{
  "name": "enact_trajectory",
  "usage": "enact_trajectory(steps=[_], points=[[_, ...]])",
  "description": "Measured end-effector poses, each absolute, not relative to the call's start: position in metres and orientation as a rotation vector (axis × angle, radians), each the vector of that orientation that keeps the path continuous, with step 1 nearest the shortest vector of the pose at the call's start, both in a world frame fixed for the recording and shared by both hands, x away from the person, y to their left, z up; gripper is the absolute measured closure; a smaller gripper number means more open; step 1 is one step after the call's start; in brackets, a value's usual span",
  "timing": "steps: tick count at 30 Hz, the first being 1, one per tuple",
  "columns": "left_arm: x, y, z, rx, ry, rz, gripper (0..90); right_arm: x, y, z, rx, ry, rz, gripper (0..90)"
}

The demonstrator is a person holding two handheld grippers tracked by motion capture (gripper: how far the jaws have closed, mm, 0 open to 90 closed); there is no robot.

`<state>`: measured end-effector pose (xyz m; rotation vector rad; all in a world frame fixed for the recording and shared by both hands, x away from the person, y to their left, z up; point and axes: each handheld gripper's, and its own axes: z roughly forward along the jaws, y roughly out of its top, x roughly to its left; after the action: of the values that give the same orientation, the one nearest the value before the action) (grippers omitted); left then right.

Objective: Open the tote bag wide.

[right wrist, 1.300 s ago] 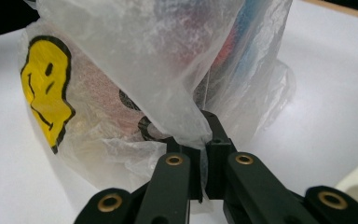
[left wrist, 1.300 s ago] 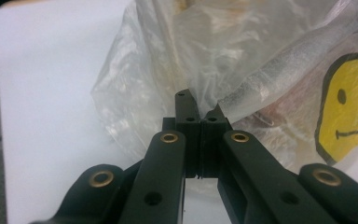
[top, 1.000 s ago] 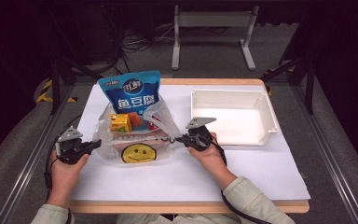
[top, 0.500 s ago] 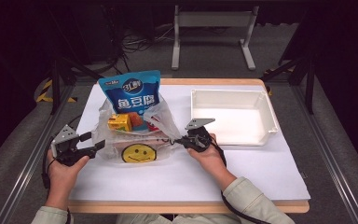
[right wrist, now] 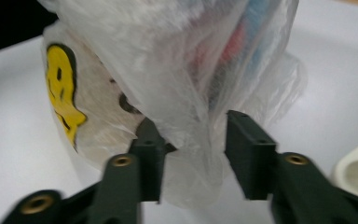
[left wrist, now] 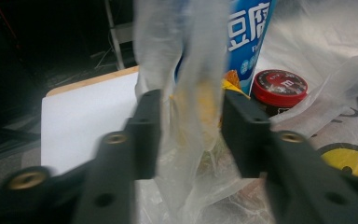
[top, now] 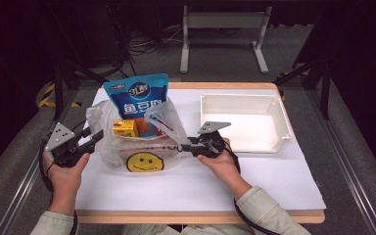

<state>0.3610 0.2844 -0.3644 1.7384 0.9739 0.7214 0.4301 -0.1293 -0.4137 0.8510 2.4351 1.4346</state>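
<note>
White-papered table point(top: 254, 181), dark room behind. Plastic bag point(top: 142, 147) w/ snacks sat centre-left. L gripper point(top: 90, 139) jaws just closing, bag film between, not pinched. R gripper point(top: 183, 146) jaws just opening, film loose between. Judgement: seat film deep before squeezing, pull edges apart evenly.

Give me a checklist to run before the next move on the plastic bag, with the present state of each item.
1. Left hand-held gripper closed on the plastic bag: not ok. Its jaws have just been closing, yet gaps remain beside the bag's bunched film between them.
2. Right hand-held gripper closed on the bag: not ok. Its jaws have just been opening; film hangs between them unpinched.
3. Bag contents upright: ok. The blue snack pouch stands inside.
4. Red-lidded jar inside the bag: ok.
5. White tray free to receive things: ok.
6. Bag fully on the table: ok.
</note>
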Motion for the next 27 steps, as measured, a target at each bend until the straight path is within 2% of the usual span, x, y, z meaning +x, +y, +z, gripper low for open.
enact_trajectory(steps=[3, 5, 8, 11, 18, 27], points=[[0.359, 0.285, -0.362, 1.733, 0.962, 0.721, 83.3, 0.427, -0.132, -0.399, 0.832, 2.379, 1.482, 45.4], [0.358, 0.285, -0.361, 1.730, 0.961, 0.716, 87.2, 0.424, -0.132, -0.385, 0.796, 2.326, 1.509, 40.1], [0.358, 0.286, -0.360, 1.724, 0.958, 0.702, 88.7, 0.420, -0.127, -0.365, 0.746, 2.264, 1.535, 36.1], [0.358, 0.286, -0.360, 1.726, 0.956, 0.697, 88.9, 0.419, -0.121, -0.355, 0.707, 2.245, 1.543, 35.9], [0.358, 0.286, -0.360, 1.725, 0.946, 0.684, 89.0, 0.419, -0.095, -0.341, 0.630, 2.253, 1.524, 29.5], [0.359, 0.284, -0.363, 1.735, 0.935, 0.670, 88.7, 0.416, -0.075, -0.344, 0.581, 2.262, 1.472, 33.0]])
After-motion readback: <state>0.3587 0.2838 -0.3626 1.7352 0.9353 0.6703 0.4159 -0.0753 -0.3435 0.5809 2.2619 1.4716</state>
